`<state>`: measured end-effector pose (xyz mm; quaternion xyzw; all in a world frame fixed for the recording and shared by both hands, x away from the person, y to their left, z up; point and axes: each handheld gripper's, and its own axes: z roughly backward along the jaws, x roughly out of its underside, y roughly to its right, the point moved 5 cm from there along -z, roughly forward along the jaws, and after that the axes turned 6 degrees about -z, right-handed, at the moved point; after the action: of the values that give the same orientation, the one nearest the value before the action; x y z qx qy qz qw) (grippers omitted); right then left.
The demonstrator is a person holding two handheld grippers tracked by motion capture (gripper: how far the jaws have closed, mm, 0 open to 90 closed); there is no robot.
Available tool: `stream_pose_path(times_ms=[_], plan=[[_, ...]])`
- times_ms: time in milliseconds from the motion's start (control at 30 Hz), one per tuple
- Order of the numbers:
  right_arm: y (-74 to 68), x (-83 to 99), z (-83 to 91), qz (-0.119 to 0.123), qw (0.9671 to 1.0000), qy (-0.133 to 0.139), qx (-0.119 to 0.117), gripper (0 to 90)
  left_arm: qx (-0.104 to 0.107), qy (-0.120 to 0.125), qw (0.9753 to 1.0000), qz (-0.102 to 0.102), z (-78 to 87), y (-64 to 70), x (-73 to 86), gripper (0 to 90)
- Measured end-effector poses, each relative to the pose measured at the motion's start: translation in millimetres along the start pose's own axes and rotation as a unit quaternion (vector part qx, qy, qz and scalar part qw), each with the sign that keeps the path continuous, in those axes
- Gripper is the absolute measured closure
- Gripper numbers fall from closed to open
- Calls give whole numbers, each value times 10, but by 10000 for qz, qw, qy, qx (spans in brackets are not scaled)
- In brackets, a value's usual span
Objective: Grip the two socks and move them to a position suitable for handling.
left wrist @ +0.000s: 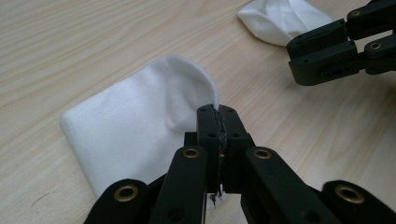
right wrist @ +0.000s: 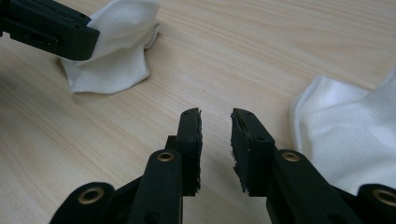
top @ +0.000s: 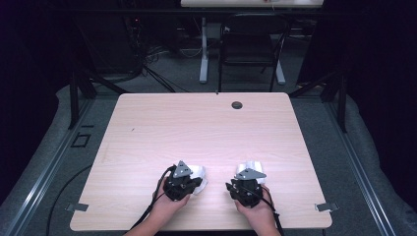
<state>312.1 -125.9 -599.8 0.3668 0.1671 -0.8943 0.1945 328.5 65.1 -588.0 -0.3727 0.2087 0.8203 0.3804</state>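
Two white socks lie near the front of the wooden table [top: 196, 123]. My left gripper [left wrist: 218, 111] is shut on the curled edge of the left sock [left wrist: 135, 126], pinching a thin fold between its jaws. From above, that gripper [top: 194, 183] sits over the sock [top: 200, 173]. My right gripper [right wrist: 216, 116] is open over bare wood with nothing between its fingers. The right sock [right wrist: 350, 135] lies just to the side of it, apart from the jaws. The high view shows this gripper [top: 236, 188] just in front of its sock [top: 253, 165].
A round cable hole [top: 237, 104] sits near the table's far edge. A black chair [top: 248, 46] and a desk leg [top: 203, 49] stand on the floor beyond the table. Cables trail from both grippers toward the front edge.
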Motion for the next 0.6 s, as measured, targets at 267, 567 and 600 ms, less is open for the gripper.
stream_pose_path(times_ms=[267, 567, 600], plan=[[-224, -129, -105, 161, 9994, -59, -302, 843, -46, 125, 9999, 75, 165, -94, -18, 895], [-543, -251, -409, 440, 9975, -160, -521, 886, -131, 254, 9993, 251, 318, -250, 11, 895], [-567, -260, -430, 408, 9975, -154, -553, 882, -140, 252, 9993, 252, 338, -272, 16, 895]])
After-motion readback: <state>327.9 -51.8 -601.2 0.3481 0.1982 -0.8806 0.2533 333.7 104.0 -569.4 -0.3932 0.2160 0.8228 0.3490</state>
